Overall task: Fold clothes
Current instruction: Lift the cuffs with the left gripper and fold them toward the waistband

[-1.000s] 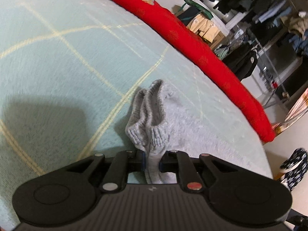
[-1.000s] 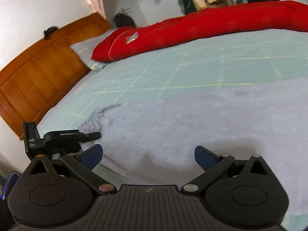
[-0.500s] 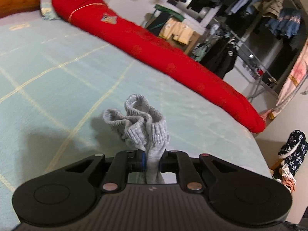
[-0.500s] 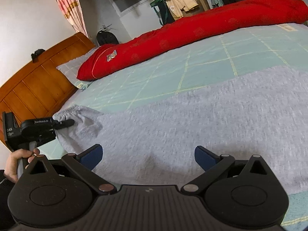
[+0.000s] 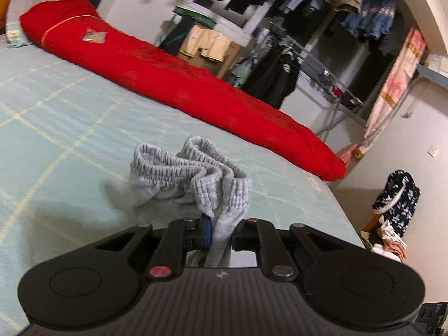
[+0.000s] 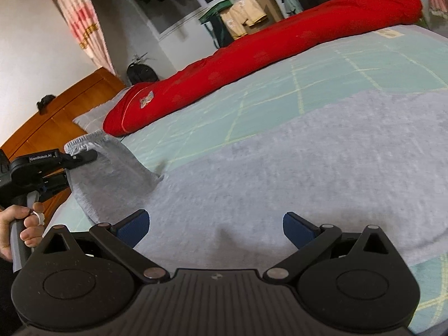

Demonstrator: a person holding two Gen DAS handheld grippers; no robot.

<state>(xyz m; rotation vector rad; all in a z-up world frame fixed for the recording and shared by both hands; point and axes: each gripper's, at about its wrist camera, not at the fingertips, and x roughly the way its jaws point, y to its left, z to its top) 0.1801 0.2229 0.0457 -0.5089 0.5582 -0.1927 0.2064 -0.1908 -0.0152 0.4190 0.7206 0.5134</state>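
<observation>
Grey garment on green checked bed, left jaws clamping waistband, right jaws wide, empty.

Open green bedsheet ahead, red quilt roll (far edge) the only barrier

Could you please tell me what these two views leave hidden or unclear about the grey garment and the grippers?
- Left wrist view: the left gripper is shut on the grey garment; the gripper body hides the cloth hanging below.
- Right wrist view: the garment's right end is cut off by the frame edge, so its full shape is unknown.
- Right wrist view: the open right gripper hovers; its height above the cloth cannot be told.
- Right wrist view: the garment's near hem sits behind the gripper body.
</observation>
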